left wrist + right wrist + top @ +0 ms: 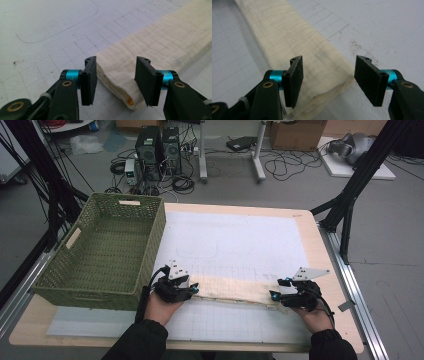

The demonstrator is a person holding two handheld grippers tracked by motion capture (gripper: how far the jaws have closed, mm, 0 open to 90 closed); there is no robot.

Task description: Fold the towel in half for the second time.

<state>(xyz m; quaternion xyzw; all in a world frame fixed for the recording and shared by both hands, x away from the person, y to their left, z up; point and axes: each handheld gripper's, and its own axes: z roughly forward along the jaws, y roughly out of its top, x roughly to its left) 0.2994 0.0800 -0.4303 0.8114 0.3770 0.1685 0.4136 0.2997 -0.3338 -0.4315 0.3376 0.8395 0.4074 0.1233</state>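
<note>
A cream cloth (232, 290), folded into a long narrow strip, lies across the white grid mat (235, 245) near the table's front. My left gripper (192, 289) is at the strip's left end, open, its jaws standing on either side of the folded end of the cloth (120, 75). My right gripper (276, 292) is at the strip's right end, also open, with that end of the cloth (324, 72) between its jaws. Neither pair of jaws presses on the fabric. A hand in a dark sleeve holds each gripper.
A green woven basket (70, 285) stands on the table's left side, close to my left gripper. The wooden table's edge (327, 270) runs along the right. Beyond the table are computer towers (159, 147), cables and black frame legs (350, 195) on the floor.
</note>
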